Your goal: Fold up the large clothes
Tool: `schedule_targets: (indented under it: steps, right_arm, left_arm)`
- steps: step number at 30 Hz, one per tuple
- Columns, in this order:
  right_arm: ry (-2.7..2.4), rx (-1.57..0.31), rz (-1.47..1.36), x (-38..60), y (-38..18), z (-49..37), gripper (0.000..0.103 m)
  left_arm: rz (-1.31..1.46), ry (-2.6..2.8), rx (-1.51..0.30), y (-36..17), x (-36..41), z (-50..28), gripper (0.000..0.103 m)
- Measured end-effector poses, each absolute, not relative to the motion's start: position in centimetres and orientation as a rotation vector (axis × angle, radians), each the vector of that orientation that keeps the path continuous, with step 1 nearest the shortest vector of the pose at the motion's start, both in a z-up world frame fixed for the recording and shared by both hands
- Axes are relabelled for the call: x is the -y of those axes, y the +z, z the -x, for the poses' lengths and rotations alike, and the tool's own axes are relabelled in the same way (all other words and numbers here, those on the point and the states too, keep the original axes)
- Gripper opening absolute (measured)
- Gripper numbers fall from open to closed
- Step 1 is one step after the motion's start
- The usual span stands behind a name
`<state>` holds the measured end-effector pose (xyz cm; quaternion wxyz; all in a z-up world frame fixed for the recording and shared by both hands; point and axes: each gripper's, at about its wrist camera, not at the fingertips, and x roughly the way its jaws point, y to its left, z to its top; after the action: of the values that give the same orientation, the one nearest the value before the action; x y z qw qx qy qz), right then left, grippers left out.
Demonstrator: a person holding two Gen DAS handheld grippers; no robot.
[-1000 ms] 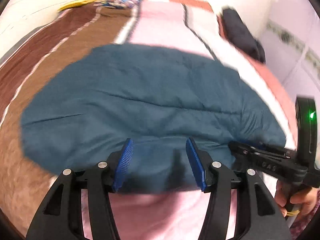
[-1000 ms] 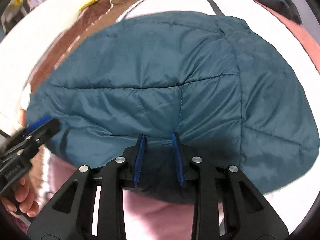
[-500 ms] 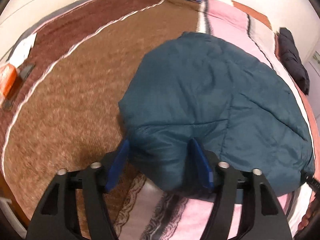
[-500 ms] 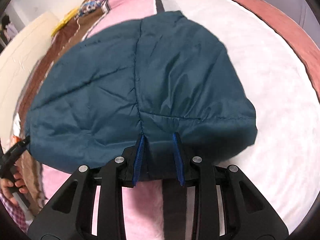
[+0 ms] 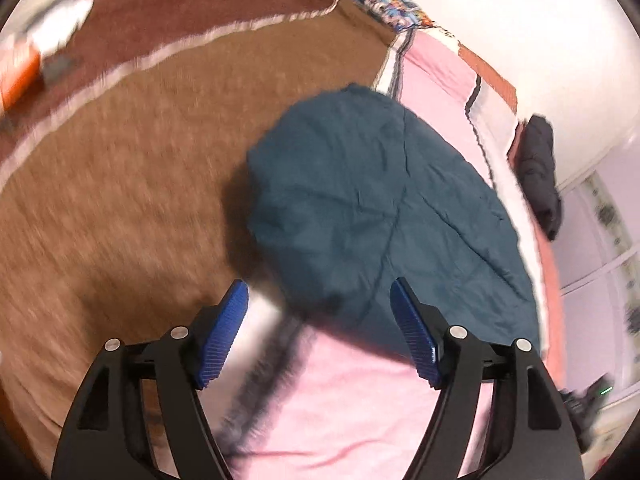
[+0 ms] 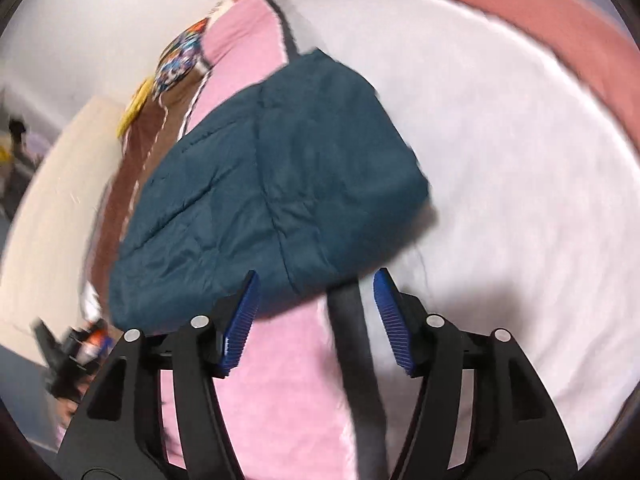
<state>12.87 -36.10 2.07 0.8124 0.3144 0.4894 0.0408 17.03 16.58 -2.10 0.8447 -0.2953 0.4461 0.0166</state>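
Observation:
A teal quilted jacket (image 5: 384, 208) lies folded into a compact block on the striped bed cover; it also shows in the right wrist view (image 6: 272, 196). My left gripper (image 5: 320, 320) is open and empty, just short of the jacket's near left corner, not touching it. My right gripper (image 6: 316, 308) is open and empty, just short of the jacket's near right edge. Both views are motion-blurred.
The bed cover has a brown band (image 5: 120, 184), a pink band (image 5: 340, 408) and a white band (image 6: 500, 184). A dark garment (image 5: 540, 168) lies at the bed's far right edge. A patterned pillow (image 6: 180, 60) sits at the head. Orange and white items (image 5: 20, 76) lie far left.
Both grippers have let go of the jacket's near edge, opened wide and pulled back. The jacket now lies free on the bed.

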Motion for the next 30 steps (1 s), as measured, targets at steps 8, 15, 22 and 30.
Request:
schedule_targets:
  steps: [8,15,22,30]
  right_arm:
    - [0.043,-1.048,-0.895,36.8,-0.8,-16.3,0.064]
    - [-0.018,-1.042,-0.856,36.5,-1.6,-18.1,0.041]
    - [0.038,-0.982,-0.786,36.8,0.9,-16.1,0.018]
    - [0.04,-1.009,-0.729,37.4,3.0,-10.4,0.018]
  left_arm:
    - [0.808,0.057,-1.002,-5.8,-16.0,-20.1,0.072]
    - [0.815,0.107,-0.986,-5.9,-15.5,-22.9,0.06]
    - [0.673,0.055,-0.909,-2.7,-14.6,-20.9,0.024]
    - [0.67,-0.031,-0.942,-1.7,-14.5,-14.1,0.023]
